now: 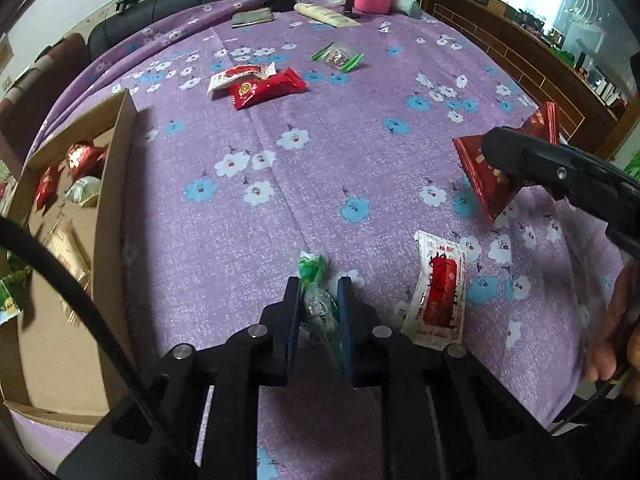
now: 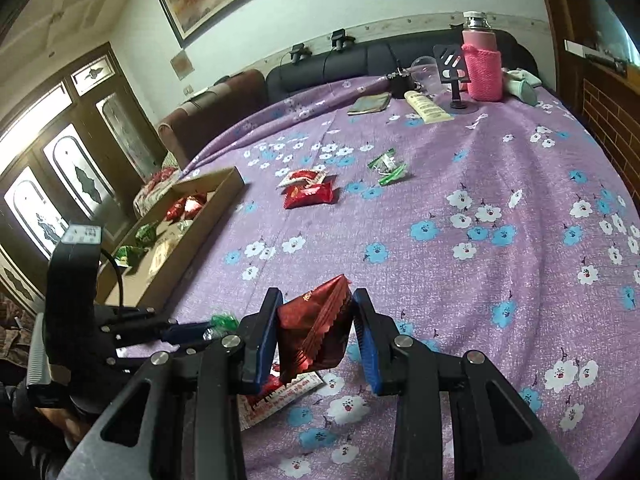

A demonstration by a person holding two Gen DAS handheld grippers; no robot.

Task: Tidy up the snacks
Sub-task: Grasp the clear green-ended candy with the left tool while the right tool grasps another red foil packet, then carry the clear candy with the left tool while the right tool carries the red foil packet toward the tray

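The left gripper (image 1: 318, 304) is clamped on a green twist-wrapped candy (image 1: 314, 300), its pads pinching the thin wrapper down at the purple cloth (image 1: 320, 184). The right gripper (image 2: 316, 332) squeezes a dark red packet (image 2: 316, 328) held clear of the cloth, to the right of the left one.

The green candy is the riskier hold. The jaws seem to have mostly wrapper, with one twisted end poking out beyond the tips, so it could slide free or tear when lifted. Pads this low may also catch a fold of cloth and drag it.

The red packet is gripped across its puffy middle and looks crumpled; a hard squeeze could burst it, or it may pivot and drop while carried.

A white and red sachet (image 1: 436, 300) lies just right of the left jaws, under the right gripper, so a dropped packet would land on it.

The cardboard box (image 1: 116, 184) sits at the left edge with snacks inside. Both grippers heading there together could collide, or clip the near wall. More packets (image 1: 260, 86) wait on the far side, well apart.
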